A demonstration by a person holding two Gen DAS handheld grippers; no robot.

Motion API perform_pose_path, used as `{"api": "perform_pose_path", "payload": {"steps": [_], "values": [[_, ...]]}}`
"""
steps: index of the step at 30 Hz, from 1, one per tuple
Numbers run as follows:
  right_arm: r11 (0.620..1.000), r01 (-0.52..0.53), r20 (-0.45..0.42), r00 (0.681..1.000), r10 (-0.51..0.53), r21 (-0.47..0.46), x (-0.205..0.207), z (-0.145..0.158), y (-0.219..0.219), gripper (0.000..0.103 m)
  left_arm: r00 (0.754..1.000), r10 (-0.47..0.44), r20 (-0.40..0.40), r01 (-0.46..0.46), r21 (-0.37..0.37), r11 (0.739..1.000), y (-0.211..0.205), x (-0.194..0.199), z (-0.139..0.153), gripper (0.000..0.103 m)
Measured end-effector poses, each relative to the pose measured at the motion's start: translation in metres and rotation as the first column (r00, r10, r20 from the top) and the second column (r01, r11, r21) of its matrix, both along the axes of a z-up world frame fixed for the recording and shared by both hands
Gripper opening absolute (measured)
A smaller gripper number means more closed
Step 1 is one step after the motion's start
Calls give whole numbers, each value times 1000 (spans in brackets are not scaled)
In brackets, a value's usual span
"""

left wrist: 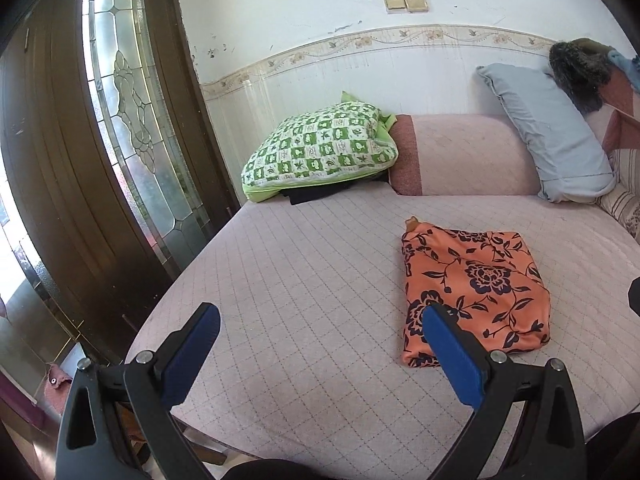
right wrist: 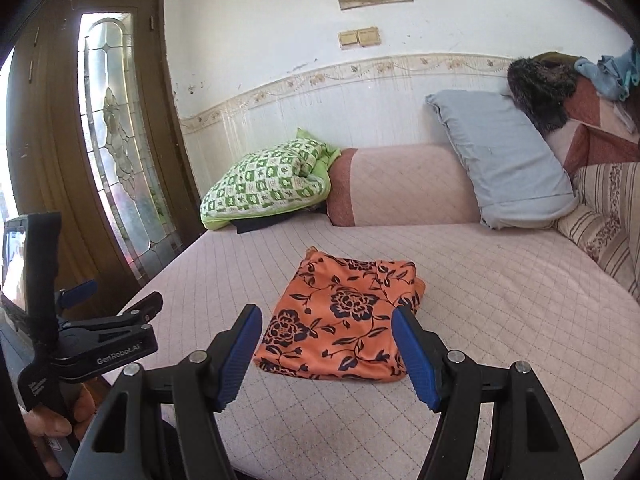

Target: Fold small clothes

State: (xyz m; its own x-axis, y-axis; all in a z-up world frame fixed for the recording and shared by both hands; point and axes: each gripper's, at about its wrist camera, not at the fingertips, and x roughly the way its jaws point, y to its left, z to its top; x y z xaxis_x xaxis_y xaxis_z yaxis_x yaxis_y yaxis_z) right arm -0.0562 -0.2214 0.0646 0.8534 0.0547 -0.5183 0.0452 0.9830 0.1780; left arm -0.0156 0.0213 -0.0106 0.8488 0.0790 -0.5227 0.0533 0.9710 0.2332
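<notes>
An orange cloth with dark blue flowers (left wrist: 472, 292) lies folded into a neat rectangle on the pink quilted bed (left wrist: 300, 280). It also shows in the right wrist view (right wrist: 340, 320). My left gripper (left wrist: 320, 320) is open and empty, above the bed to the left of the cloth, with its right finger over the cloth's near corner. My right gripper (right wrist: 326, 324) is open and empty, just in front of the cloth's near edge. The left gripper also shows at the left edge of the right wrist view (right wrist: 108, 320).
A green patterned folded quilt (left wrist: 320, 152) lies on dark clothes at the bed's far left. A pink bolster (left wrist: 464, 156), a grey pillow (left wrist: 548, 136) and a striped cushion (right wrist: 608, 224) line the back and right. A brown glass-panelled door (left wrist: 128, 120) stands left.
</notes>
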Motion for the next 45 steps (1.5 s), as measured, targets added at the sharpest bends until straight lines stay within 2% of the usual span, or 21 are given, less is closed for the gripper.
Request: {"api": "perform_pose_path", "payload": {"steps": [12, 20, 29, 45], "values": [[1000, -21, -5, 1000, 21, -15, 7, -7, 12, 71, 999, 39, 5, -38, -40, 998, 18, 6, 9, 101], [998, -58, -30, 998, 58, -3, 19, -15, 24, 71, 995, 91, 37, -88, -67, 994, 40, 6, 22, 101], [994, -107, -13, 994, 107, 0, 36, -5, 45, 71, 988, 139, 61, -133, -95, 987, 61, 4, 35, 101], [995, -89, -26, 996, 88, -51, 46, 4, 60, 71, 988, 121, 93, -111, -107, 988, 60, -7, 54, 101]]}}
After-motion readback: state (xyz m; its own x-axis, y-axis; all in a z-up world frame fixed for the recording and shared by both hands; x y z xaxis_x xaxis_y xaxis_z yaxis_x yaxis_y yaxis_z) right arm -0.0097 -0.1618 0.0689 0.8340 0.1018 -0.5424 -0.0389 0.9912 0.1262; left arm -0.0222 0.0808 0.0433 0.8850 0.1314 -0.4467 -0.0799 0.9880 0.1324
